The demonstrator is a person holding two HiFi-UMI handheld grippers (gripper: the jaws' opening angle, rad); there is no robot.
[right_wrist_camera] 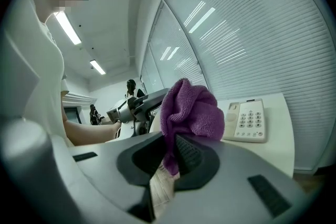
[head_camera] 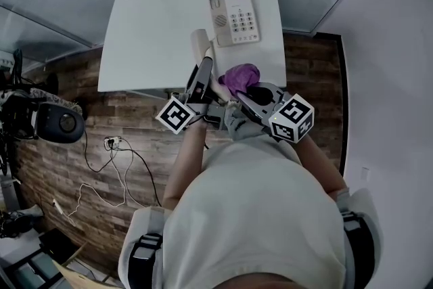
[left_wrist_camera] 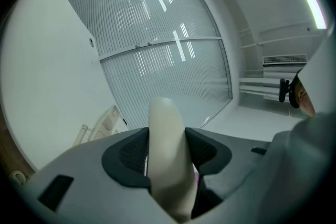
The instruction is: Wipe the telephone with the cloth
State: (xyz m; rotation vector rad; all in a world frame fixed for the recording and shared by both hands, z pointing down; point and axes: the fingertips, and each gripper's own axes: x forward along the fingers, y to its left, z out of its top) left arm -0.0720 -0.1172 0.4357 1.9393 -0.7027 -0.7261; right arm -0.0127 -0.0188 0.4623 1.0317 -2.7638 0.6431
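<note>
Now the left gripper [left_wrist_camera: 167, 157] has its fingers [left_wrist_camera: 131, 153] clamped wide on a cream handset [left_wrist_camera: 165, 128], lifted over the near edge of a white table [head_camera: 155, 24]. The telephone [head_camera: 234, 18] sits farther back, near the table's right corner. Just beside the handset, the right gripper [right_wrist_camera: 170, 160] pinches a purple cloth [right_wrist_camera: 191, 107], which stands bunched above its fingers and hides part of the left gripper behind. Cables [head_camera: 112, 143] trail over the wood floor [head_camera: 311, 71]; blinds [right_wrist_camera: 252, 34] line the window.
</note>
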